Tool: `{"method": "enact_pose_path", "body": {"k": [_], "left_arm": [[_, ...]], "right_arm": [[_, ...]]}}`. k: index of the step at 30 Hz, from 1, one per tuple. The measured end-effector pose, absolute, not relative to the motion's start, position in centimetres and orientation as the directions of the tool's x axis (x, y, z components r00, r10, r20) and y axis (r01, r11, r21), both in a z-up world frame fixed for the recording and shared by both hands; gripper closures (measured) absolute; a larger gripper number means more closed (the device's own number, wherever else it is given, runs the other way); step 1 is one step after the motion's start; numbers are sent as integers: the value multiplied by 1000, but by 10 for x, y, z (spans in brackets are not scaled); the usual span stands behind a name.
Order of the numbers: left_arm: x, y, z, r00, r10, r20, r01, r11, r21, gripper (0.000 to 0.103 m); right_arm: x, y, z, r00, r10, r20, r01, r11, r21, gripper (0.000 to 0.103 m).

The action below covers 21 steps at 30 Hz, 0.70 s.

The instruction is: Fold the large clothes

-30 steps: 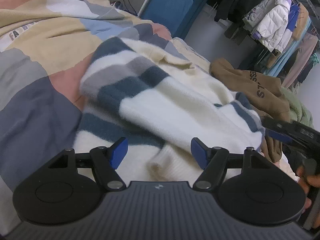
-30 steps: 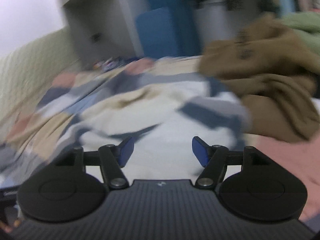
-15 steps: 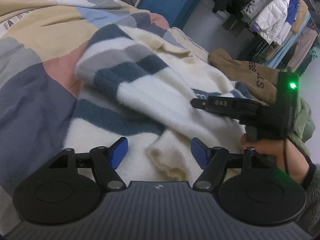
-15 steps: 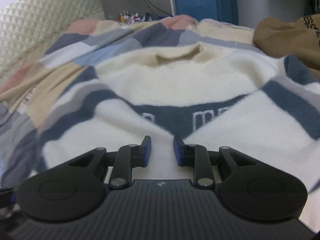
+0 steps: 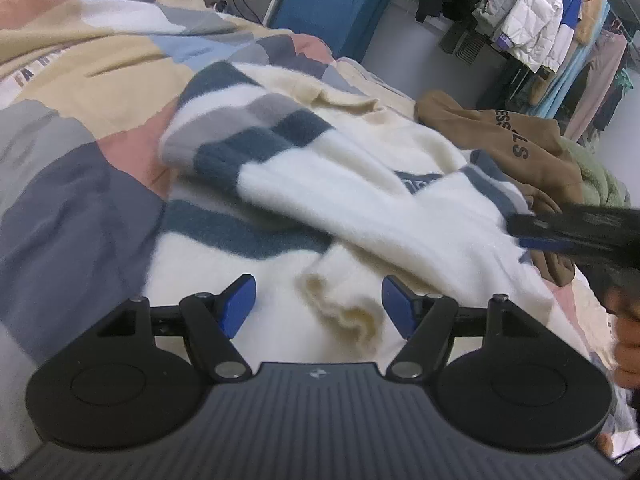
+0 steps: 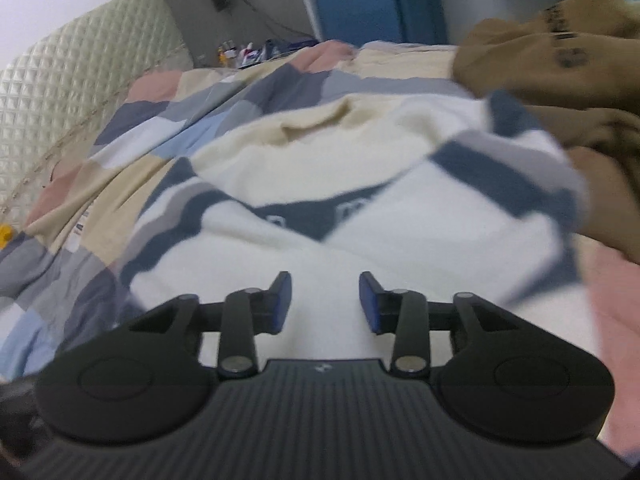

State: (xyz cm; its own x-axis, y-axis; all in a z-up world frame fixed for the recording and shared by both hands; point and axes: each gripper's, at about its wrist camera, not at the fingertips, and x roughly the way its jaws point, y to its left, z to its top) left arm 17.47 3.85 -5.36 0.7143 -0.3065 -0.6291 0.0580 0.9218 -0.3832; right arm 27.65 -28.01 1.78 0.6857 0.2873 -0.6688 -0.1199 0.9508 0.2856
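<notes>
Behind your work, a rack of hanging coats [image 5: 536, 12] fills the far right of the room, and a blue chair [image 5: 320, 4] stands past the foot of the bed [image 5: 60, 184]. That bed is covered by a patchwork quilt [image 5: 92, 72] in pink, tan, grey and blue, with a quilted headboard [image 6: 80, 68] along its left side in the right wrist view.

Your sweater [image 5: 360, 200], cream with navy and grey stripes, lies spread on the quilt in front of both grippers. Both sleeves are folded in across the chest, and one cuff [image 5: 344, 304] lies bunched near you. A band of lettering shows between the sleeves. Just beyond the sweater, touching its far right edge, sits a heap of brown hoodie [image 5: 516, 148] with a green garment [image 5: 600, 180] behind it.

Your left gripper [image 5: 318, 304] hangs over the near part of the sweater with its fingers wide apart; the cuff sits between them in the picture, but the pads do not press on it. Your right gripper [image 6: 324, 304] is over the sweater's middle, its fingers opening, with nothing pinched between them. From the left wrist view it appears blurred at the sweater's right edge, with your hand [image 5: 628, 352] below it.
</notes>
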Motion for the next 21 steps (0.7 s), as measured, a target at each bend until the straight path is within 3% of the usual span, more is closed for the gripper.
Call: {"method": "enact_pose_path", "body": {"k": [1,3,8,9,14,21], "left_arm": [[171,39,-52,716,-303,-629,57,923,-380,29],[162,39,-49,719,-294,-629,53,926,-373,29],[138,37,-39,726,-262,-636,48,941,-334,29],[132,37,-36,729,-258,-634,49,943,-328,29],[105,40,-25,738,-226,-636,7,945,-328,29],[72,63,-20,749,-160,-643,-133,914,-383,22]], "right_arm": [[261,-289,24,690,284,-666,-105,949,296,58],[237,-305,31,696,268,-667,-73,949,306,44],[175,-336,40,701,216,-679,-11,956,292,30],[168,-340,39,699,212,-683,-2,956,295,22],[136,-364,24,686,211,-697,52,940,336,20],[136,-397,-10,633,186,-751,262,862,434,20]]}}
